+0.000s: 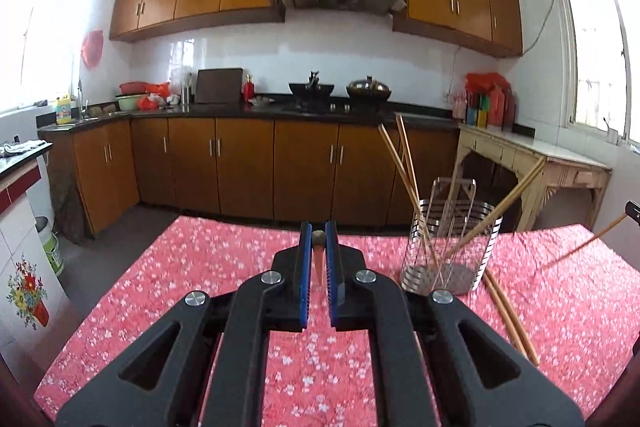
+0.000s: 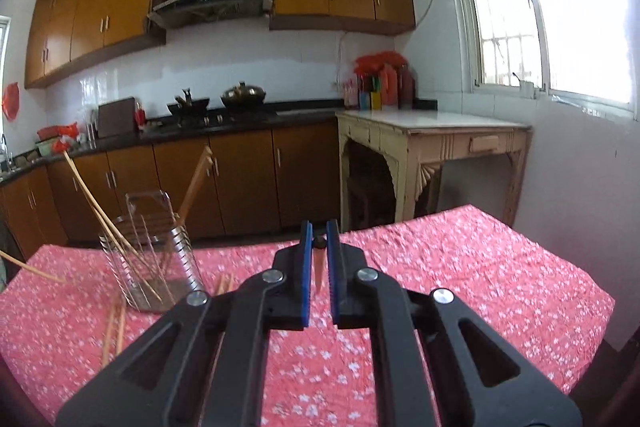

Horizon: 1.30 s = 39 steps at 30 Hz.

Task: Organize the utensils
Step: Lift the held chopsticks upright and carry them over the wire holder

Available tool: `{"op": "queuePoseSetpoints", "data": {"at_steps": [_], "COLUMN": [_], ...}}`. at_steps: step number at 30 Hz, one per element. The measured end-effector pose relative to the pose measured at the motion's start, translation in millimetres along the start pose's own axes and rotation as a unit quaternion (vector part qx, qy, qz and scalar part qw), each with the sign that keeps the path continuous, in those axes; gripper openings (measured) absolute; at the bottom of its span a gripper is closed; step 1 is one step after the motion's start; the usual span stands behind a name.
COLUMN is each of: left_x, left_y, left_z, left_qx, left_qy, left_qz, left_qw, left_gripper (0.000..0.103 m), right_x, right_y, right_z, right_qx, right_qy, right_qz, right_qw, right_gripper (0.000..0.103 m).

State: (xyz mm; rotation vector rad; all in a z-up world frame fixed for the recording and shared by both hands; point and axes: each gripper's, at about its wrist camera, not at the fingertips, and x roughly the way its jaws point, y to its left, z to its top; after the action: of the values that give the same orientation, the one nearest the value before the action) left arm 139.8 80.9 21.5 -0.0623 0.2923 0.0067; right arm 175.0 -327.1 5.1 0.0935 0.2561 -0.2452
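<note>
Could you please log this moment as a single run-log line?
left gripper: shut on chopstick | right gripper: shut on chopstick | holder: upright, chopsticks inside | loose chopsticks: on tablecloth

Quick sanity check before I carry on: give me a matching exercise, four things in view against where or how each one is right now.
Things:
1. utensil holder
2. loose chopstick pair
3. left gripper
4. lidded wok

States:
A. on the stove
B. lying flat on the tablecloth
C. standing upright, chopsticks leaning in it
D. shut on a chopstick

Pairs: 1-C, 2-B, 3-D, 4-A
</note>
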Motion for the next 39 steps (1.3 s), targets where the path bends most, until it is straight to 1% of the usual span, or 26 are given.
{"op": "queuePoseSetpoints", "data": {"at_steps": [5,9,16,24,27,29,32,34,37,39], "left_x": [-9,-14,-16,-18,-18,-18,-18,-20,-23,-23], "left_y": [1,1,2,-1,-1,2,0,-4,-13,-21], "left_z": [14,23,29,31,34,38,52,67,94,108], "left_qx": [-0.016,-0.023,-0.035,-0.035,-0.041,-0.046,-0.054,-0.058,-0.069,-0.071], "left_qy": [-0.028,-0.044,-0.049,-0.054,-0.053,-0.052,-0.059,-0.070,-0.094,-0.111], "left_qz": [-0.005,-0.008,-0.017,-0.021,-0.028,-0.034,-0.044,-0.052,-0.067,-0.073], "left_qw": [0.9995,0.9988,0.9980,0.9977,0.9974,0.9970,0.9959,0.9945,0.9909,0.9886], "left_gripper": [0.007,0.007,0.007,0.007,0.007,0.007,0.007,0.007,0.007,0.007], "right_x": [-11,-15,-24,-30,-31,-35,-42,-47,-55,-59], "right_y": [3,7,8,10,12,13,16,18,22,27], "right_z": [20,26,32,40,46,55,74,86,106,116], "right_qx": [0.007,0.009,0.013,0.013,0.021,0.030,0.044,0.054,0.069,0.073], "right_qy": [-0.024,-0.031,-0.044,-0.053,-0.050,-0.053,-0.066,-0.080,-0.104,-0.122], "right_qz": [0.021,0.031,0.048,0.059,0.078,0.097,0.129,0.146,0.169,0.177], "right_qw": [0.999,0.999,0.998,0.997,0.995,0.993,0.989,0.985,0.978,0.974], "right_gripper": [0.008,0.008,0.008,0.008,0.008,0.008,0.008,0.008,0.008,0.008]}}
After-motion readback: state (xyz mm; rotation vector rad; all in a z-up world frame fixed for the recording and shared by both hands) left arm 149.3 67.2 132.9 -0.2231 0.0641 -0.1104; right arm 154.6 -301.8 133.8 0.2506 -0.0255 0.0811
